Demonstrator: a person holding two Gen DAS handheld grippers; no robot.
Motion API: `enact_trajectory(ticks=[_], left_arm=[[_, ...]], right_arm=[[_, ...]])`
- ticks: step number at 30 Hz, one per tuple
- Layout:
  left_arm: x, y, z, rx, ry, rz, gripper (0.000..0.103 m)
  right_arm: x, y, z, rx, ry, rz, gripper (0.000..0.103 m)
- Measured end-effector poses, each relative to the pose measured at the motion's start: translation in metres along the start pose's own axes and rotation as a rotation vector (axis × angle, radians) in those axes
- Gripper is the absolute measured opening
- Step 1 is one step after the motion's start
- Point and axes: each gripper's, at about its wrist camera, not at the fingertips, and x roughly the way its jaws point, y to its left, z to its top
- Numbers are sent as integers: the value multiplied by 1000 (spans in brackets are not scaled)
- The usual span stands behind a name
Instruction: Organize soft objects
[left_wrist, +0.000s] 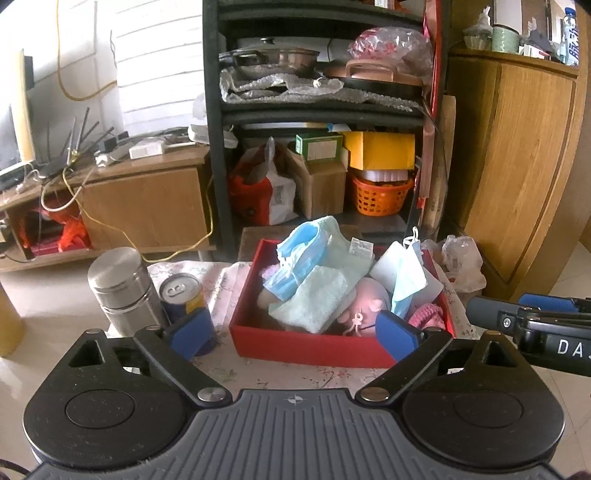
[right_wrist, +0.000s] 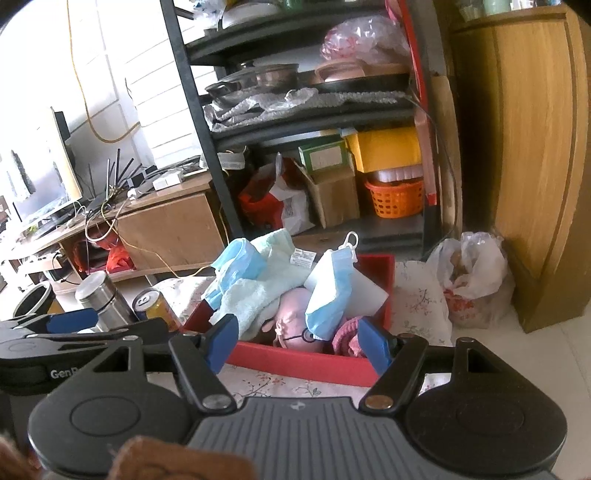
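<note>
A red box (left_wrist: 306, 347) stands on a floral cloth, filled with soft things. In it lie a pale green towel (left_wrist: 317, 299), two blue face masks (left_wrist: 299, 254) (left_wrist: 406, 280), a white block (left_wrist: 388, 264), a pink plush piece (left_wrist: 365, 295) and a pink knitted item (left_wrist: 428, 315). My left gripper (left_wrist: 295, 332) hovers open in front of the box's near wall, holding nothing. My right gripper (right_wrist: 298, 343) is open too, nothing in it, just short of the red box (right_wrist: 306, 362). Beyond it I see the towel (right_wrist: 255, 295) and one mask (right_wrist: 328, 295).
A steel flask (left_wrist: 118, 291) and a drink can (left_wrist: 183, 295) stand left of the box. Behind it rises a black shelf (left_wrist: 214, 147) packed with pans and boxes. A wooden cabinet (left_wrist: 517, 166) is at the right, with a plastic bag (right_wrist: 469, 280) on the floor.
</note>
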Motion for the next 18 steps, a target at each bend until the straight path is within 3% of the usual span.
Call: enact_trajectory(ticks=[18], left_arm=[[1, -4, -3, 10, 1, -3, 98]], right_arm=[[-4, 3, 1, -3, -32, 20, 43]])
